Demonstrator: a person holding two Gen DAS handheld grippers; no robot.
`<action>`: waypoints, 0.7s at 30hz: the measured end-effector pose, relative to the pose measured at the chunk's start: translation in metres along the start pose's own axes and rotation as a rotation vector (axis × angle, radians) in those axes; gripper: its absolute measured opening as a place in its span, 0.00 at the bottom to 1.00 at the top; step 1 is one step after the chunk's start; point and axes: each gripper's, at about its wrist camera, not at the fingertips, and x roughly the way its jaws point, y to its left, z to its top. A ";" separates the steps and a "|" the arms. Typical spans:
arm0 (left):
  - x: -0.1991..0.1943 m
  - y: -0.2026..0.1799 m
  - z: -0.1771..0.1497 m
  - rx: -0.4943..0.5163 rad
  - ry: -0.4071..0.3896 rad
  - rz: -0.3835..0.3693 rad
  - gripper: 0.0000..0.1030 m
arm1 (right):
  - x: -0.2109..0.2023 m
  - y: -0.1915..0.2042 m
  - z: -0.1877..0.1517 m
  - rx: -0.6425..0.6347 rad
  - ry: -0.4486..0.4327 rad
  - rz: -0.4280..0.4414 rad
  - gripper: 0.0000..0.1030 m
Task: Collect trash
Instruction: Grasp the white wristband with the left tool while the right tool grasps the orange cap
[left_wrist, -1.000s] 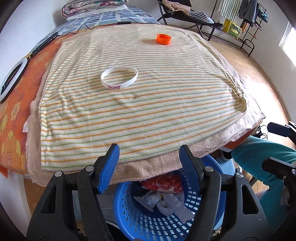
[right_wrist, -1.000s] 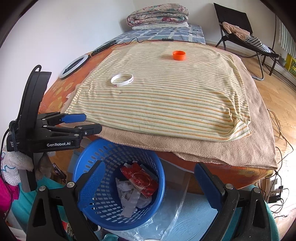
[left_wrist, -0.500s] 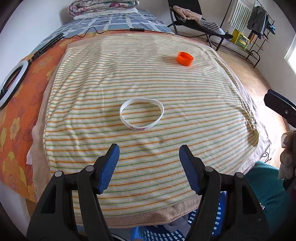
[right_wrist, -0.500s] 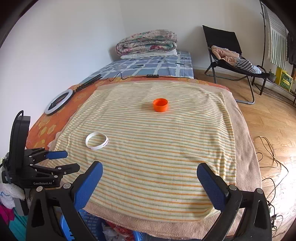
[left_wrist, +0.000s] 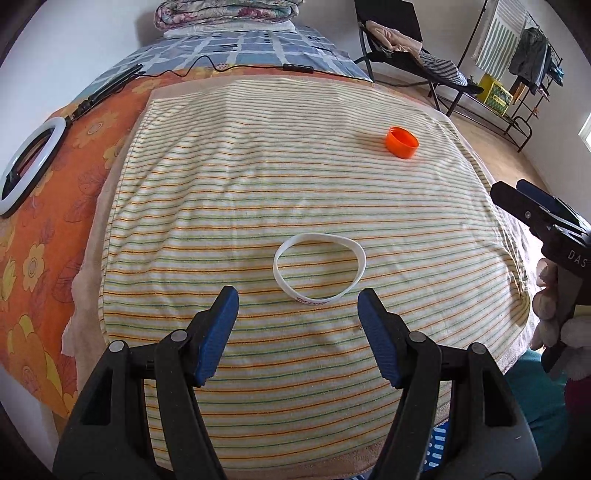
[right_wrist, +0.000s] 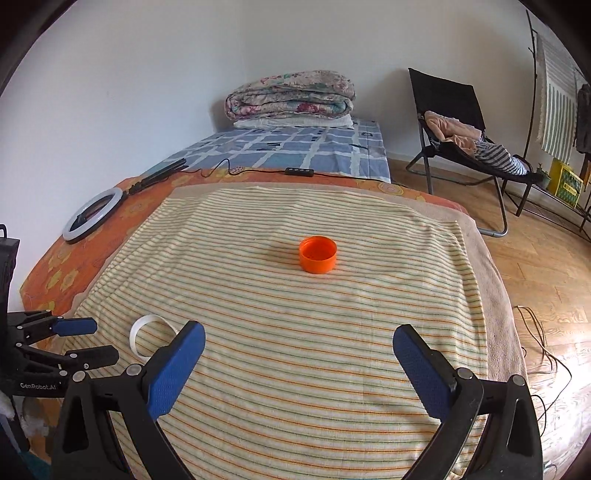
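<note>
Left wrist view: left tool (left_wrist: 298, 306) open, empty, over striped towel (left_wrist: 258, 177) on bed. Wristband (left_wrist: 320, 269) flat on towel just ahead of its tips. Cap (right_wrist: 317, 254) mid-towel, well beyond wristband. Right tool (right_wrist: 298, 349) open, empty, pointed toward cap.
</note>
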 end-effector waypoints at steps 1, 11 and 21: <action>0.001 0.001 0.000 -0.002 0.003 -0.001 0.67 | 0.003 -0.002 0.000 0.003 -0.006 -0.003 1.00; 0.012 0.006 0.006 -0.043 0.018 -0.027 0.67 | 0.030 -0.033 0.017 0.075 0.017 0.007 1.00; 0.028 0.008 0.009 -0.066 0.055 -0.040 0.41 | 0.084 -0.044 0.036 0.118 0.103 0.019 0.99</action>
